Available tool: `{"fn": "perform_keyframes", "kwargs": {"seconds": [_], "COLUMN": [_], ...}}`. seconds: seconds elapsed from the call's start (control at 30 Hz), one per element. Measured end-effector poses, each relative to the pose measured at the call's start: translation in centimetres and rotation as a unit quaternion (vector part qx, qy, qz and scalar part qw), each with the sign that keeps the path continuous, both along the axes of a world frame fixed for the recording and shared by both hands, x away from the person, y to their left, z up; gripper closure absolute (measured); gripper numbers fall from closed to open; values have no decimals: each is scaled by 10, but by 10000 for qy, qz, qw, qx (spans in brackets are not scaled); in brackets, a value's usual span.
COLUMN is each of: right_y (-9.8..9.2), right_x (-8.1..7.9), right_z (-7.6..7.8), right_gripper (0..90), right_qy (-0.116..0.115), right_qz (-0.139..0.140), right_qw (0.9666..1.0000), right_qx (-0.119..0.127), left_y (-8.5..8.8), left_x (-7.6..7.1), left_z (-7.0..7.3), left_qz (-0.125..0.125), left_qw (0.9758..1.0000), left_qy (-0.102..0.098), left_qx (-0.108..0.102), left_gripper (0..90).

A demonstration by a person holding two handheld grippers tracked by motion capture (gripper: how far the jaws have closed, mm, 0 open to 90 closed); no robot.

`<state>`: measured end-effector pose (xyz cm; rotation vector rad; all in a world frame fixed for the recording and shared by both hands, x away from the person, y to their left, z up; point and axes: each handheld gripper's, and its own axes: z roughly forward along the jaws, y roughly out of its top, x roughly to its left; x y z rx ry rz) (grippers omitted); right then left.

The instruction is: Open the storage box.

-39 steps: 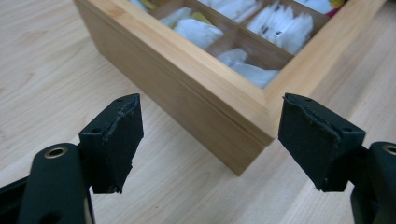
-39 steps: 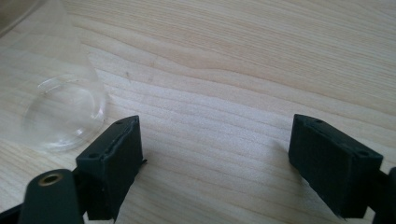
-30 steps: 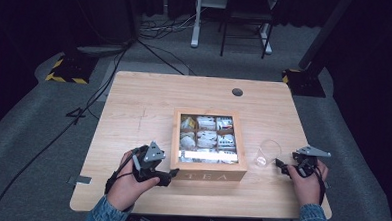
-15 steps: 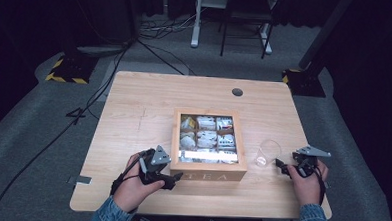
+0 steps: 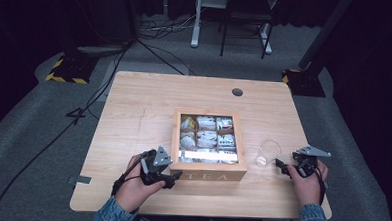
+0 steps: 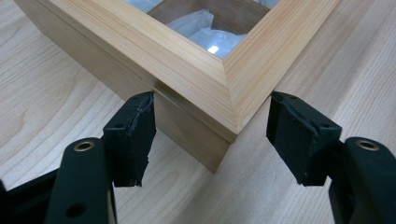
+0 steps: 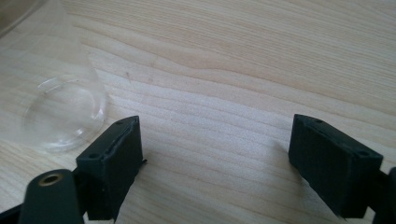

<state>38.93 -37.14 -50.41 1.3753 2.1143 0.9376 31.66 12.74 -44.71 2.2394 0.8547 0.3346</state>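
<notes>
A wooden tea box (image 5: 209, 167) with a glass lid stands in the middle of the table, tea bags showing in its compartments. My left gripper (image 5: 173, 176) is open at the box's near left corner (image 6: 224, 112), one jaw on each side of that corner. The lid's front edge runs just above the left jaw. A clear glass cup (image 5: 268, 152) stands right of the box. My right gripper (image 5: 283, 167) is open just right of the cup (image 7: 60, 107), above bare table, with nothing between its jaws.
The light wooden table (image 5: 138, 123) has a round cable hole (image 5: 237, 92) at the back. Cables (image 5: 84, 105) trail over the grey floor on the left. A desk frame and a chair stand behind the table.
My left gripper has moved right, up to the box's near left corner. The right gripper has stayed in place.
</notes>
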Motion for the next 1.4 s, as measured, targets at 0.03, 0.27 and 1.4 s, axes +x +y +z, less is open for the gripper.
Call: {"fn": "perform_keyframes", "kwargs": {"seconds": [0.03, 0.27, 1.4], "right_y": [0, 0, -1], "right_x": [0, 0, -1], "right_z": [0, 0, 0], "right_gripper": [178, 177, 178], "right_qy": [1, 0, 7], "right_qz": [0, 0, 45], "right_qw": [10000, 10000, 10000], "right_qx": [0, -1, -6], "left_y": [0, 1, 7], "left_x": [0, -1, 3], "left_z": [0, 6, 47], "left_qz": [-2, 1, 233], "left_qw": [10000, 10000, 9931], "left_qy": [13, 6, -964], "left_qx": [8, -62, -620], "left_gripper": [346, 396, 348]}}
